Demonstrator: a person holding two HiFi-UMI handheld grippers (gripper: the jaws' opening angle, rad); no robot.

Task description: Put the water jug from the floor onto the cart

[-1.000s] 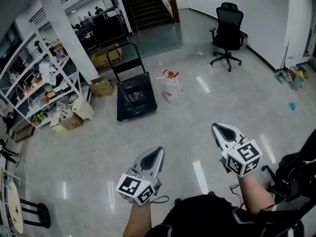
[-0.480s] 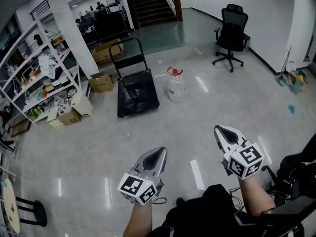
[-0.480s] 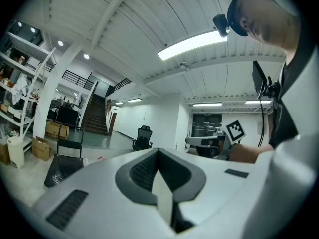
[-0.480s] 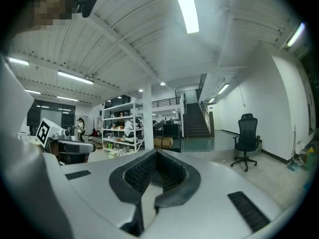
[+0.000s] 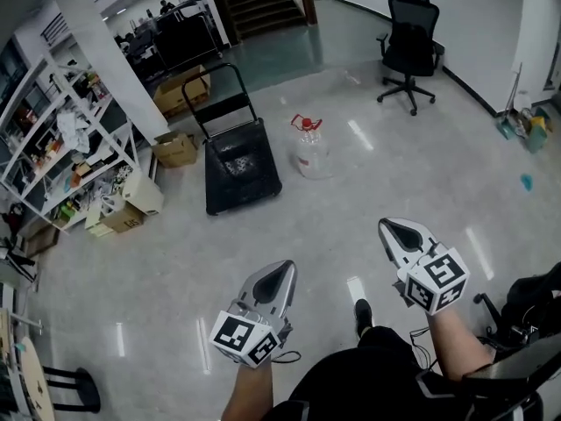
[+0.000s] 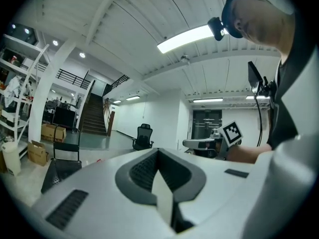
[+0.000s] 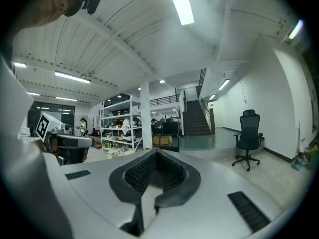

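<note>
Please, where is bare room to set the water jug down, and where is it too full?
The cart has a black deck that looks bare. The floor between the water jug and the office chair is open too. The left is crowded: cardboard boxes and the shelf stand close beside the cart.

Pale grey left gripper (image 5: 279,272) and right gripper (image 5: 394,229) bear black-and-white marker cubes (image 5: 244,339).

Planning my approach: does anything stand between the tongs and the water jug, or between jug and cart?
Nothing visible does. Bare floor separates the left tongs and right tongs from the water jug, and the jug stands just beside the cart.
</note>
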